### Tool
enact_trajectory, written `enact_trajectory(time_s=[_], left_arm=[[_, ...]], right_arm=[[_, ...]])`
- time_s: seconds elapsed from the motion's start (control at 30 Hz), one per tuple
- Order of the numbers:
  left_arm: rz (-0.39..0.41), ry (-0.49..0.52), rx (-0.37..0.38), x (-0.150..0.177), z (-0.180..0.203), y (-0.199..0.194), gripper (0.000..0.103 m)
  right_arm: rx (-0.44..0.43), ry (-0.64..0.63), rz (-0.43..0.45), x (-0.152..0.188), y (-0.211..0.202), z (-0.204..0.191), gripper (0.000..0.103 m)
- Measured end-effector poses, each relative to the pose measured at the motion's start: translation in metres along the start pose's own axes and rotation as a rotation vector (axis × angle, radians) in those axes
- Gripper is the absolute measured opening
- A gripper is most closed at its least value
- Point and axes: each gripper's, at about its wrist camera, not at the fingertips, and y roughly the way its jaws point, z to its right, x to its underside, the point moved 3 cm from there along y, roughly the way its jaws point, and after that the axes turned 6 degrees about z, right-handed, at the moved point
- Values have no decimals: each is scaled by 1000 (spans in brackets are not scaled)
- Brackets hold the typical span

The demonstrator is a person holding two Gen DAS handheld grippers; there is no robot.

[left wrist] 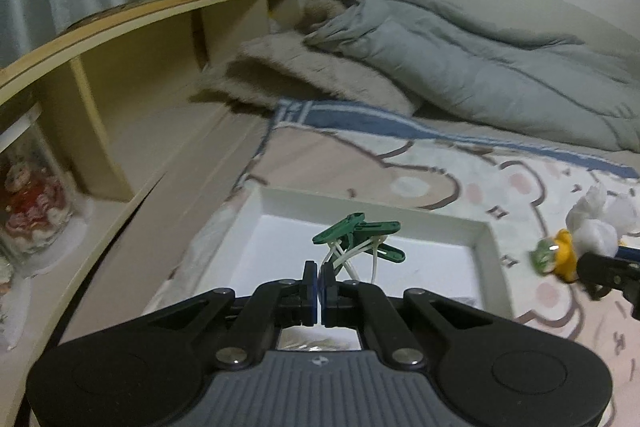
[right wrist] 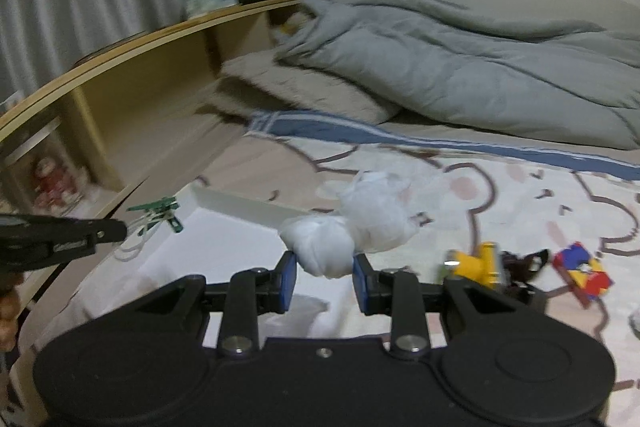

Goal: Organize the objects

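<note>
A: Left wrist?
B: Left gripper (left wrist: 320,277) pinched shut on white ties carrying two green clips (left wrist: 357,235), over one white tray (left wrist: 486,247).

A: Right wrist?
B: Right gripper (right wrist: 325,277) narrowly clamps one white bag (right wrist: 320,247); yellow toy (right wrist: 478,261) at three o'clock.

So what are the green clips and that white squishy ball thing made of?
The green clips look like hard matte plastic: flat moulded arms, joined by pale cords, maybe plastic ties. The left gripper pinches those cords. The white bundle in the right gripper looks like thin crinkly plastic, probably a knotted bag, though soft cloth is possible.
</note>
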Motion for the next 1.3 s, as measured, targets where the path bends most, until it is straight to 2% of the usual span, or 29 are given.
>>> enact_trajectory(time_s=[0.33, 0.57, 0.6, 0.67, 0.7, 0.8, 0.87, 1.2, 1.3], left_arm=[[-71, 8, -113, 12, -43, 14, 1], [-137, -2, -158, 24, -68, 22, 1], [-145, 3, -165, 26, -70, 23, 1], [-165, 8, -178, 30, -73, 27, 6], [-178, 10, -189, 32, -75, 29, 6], [-211, 37, -233, 38, -78, 34, 9], [-219, 47, -245, 40, -79, 35, 21], [-242, 56, -198, 45, -75, 30, 31], [-249, 53, -177, 45, -71, 28, 39]], right_arm=[[-199, -41, -94, 18, 21, -53, 31], [-265, -80, -132, 30, 38, -78, 31], [-277, -79, -135, 31, 41, -79, 32], [-312, -63, -149, 32, 45, -81, 42], [-320, -49, -159, 33, 47, -81, 52], [-322, -50, -167, 33, 48, -82, 54], [-313, -54, -171, 32, 48, -80, 54], [-276, -23, -227, 36, 53, -67, 54], [-268, -26, -243, 39, 53, -67, 53]])
